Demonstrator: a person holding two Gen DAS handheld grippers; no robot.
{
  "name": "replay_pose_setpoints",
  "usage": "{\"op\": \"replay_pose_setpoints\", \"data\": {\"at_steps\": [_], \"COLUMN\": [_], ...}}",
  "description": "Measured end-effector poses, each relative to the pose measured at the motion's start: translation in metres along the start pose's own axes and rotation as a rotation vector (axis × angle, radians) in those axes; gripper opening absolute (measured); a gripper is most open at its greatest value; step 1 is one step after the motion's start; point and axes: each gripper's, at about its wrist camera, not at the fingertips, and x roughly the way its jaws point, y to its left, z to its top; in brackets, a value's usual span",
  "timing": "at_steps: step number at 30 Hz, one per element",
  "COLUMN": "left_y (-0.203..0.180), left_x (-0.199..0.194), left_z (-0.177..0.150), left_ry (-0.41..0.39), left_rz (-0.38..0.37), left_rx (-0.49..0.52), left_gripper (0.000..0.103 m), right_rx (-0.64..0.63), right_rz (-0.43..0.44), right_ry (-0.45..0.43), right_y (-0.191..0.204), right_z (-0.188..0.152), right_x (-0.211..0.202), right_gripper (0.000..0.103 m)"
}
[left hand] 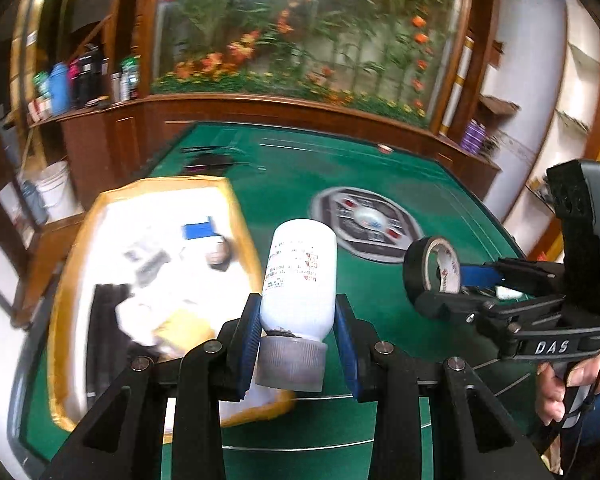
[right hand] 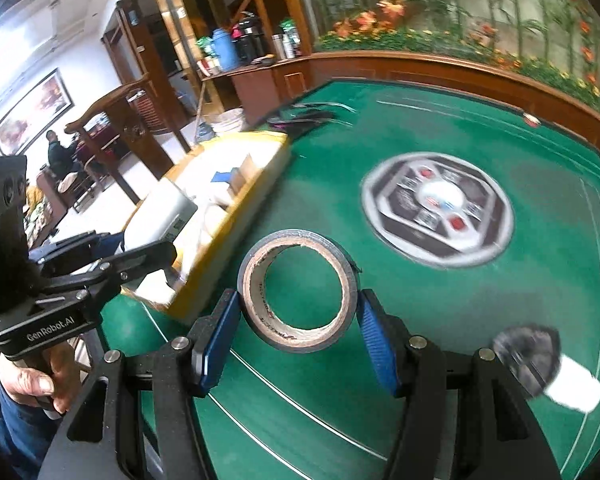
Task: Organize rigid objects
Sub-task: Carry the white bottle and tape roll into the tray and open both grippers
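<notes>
- Two loads are in my grip over a green tabletop (left hand: 380, 184), which fills most of both frames; a round grey-and-black panel (right hand: 438, 210) sits at its centre, right of middle in the right wrist view.
- My yellow-rimmed box (left hand: 236, 216) takes up the left half of the left wrist view, resting on the tabletop. It holds white papers, a blue card and other blurred bits I cannot make out.
- My left gripper (left hand: 298, 334) rises from the bottom centre of its own frame. Its blue-padded fingers (left hand: 248, 332) are closed to a narrow gap on a white bottle (left hand: 300, 276), clamping it at the shoulder just above a grey ribbed cap. The cap points back toward the camera and the bottle's base points away, held above the tabletop just beside the box's right rim.
- My right gripper (right hand: 296, 336) sits at the bottom centre of its frame, its fingers set partway open and pressed against both sides of a black tape roll (right hand: 298, 290). The roll's cardboard core faces the camera, and it is carried clear of the tabletop, near the box's near corner.
- My last item, small and blurred, is a white cylinder with a dark cap (right hand: 548, 368), at the lower right of the right wrist view.
</notes>
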Motion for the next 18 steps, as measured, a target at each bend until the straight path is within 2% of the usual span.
{"op": "replay_pose_setpoints", "data": {"at_steps": [6,9,18], "left_y": [0.055,0.071,0.095], "left_x": [-0.007,-0.007,-0.001], "left_z": [-0.010,-0.016,-0.034], "left_ry": [-0.014,-0.011,0.010], "left_rz": [0.084,0.119,0.132], "left_rx": [-0.105,-0.124,-0.160], "left_gripper": [0.037,0.037,0.037], "right_rx": [-0.051,-0.068,-0.104], "right_rz": [0.035,0.047,0.050], "right_ry": [0.003,0.008,0.069], "right_y": [0.039,0.057,0.108], "right_z": [0.040,0.059,0.117], "right_x": [0.027,0.044,0.120], "right_gripper": [0.060,0.060,0.060]}}
